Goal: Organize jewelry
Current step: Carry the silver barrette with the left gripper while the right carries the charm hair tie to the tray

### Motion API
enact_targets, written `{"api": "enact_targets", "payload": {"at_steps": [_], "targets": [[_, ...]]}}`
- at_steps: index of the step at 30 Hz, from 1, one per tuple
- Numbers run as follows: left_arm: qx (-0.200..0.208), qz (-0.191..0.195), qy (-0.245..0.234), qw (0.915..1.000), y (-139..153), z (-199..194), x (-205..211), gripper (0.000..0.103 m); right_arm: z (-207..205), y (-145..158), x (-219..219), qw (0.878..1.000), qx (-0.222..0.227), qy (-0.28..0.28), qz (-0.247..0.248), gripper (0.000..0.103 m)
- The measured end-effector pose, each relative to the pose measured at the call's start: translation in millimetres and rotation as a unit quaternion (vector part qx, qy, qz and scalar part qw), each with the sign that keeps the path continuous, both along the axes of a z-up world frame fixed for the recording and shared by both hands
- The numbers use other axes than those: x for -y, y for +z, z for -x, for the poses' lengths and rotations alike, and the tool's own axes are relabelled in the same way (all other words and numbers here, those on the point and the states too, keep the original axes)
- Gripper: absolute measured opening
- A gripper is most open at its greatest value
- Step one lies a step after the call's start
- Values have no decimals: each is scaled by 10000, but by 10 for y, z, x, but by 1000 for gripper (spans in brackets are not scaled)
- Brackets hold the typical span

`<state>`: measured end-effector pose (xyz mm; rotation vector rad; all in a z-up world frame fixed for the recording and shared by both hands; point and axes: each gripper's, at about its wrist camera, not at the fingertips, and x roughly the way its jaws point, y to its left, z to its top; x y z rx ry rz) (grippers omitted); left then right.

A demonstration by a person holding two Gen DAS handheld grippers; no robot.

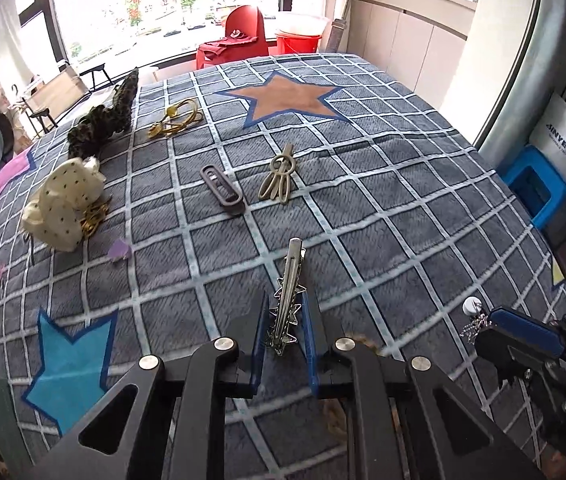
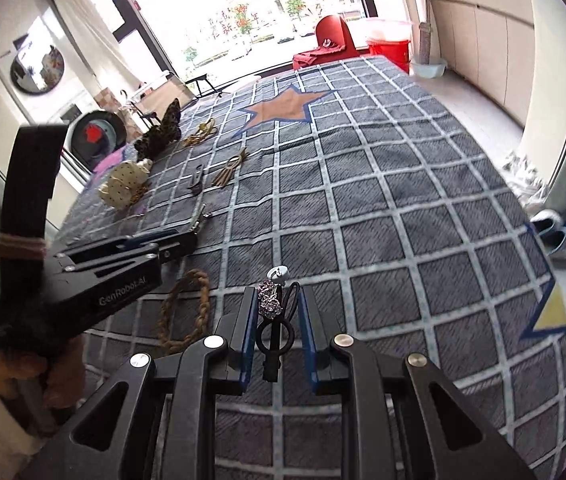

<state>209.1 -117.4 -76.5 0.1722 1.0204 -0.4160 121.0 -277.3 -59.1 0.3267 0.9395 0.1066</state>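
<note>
Silver metal runs between your left fingers (image 1: 286, 322): the long hair clip (image 1: 289, 292) with star trim lies on the checked blanket (image 1: 403, 208), its long axis pointing straight ahead along the fingers, tip away from you. Those fingers are narrowed and their blue pads touch the star trim on both sides. Your right fingers (image 2: 275, 316) hover nearby, also narrow, around a black hair tie with sparkly beads (image 2: 270, 304); whether the pads press it I cannot tell. Other clips (image 1: 223, 190) wait further ahead.
</note>
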Motion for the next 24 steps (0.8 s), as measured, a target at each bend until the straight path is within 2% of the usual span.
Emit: {"api": "enact_targets", "payload": {"at_steps": [6, 12, 20, 24], "targets": [[105, 135, 158, 9997, 178, 286, -242, 19, 172, 60, -35, 10000, -13, -5, -37, 22], [248, 253, 363, 9987, 390, 731, -600, 19, 374, 147, -239, 9999, -2, 137, -82, 22], [414, 362, 842, 9949, 596, 1328, -1194, 19, 613, 326, -788, 9983, 90, 558, -167, 22], [487, 295, 1127, 9920, 654, 1611, -1550, 19, 695, 406, -1219, 9955, 131, 907, -257, 22]]}}
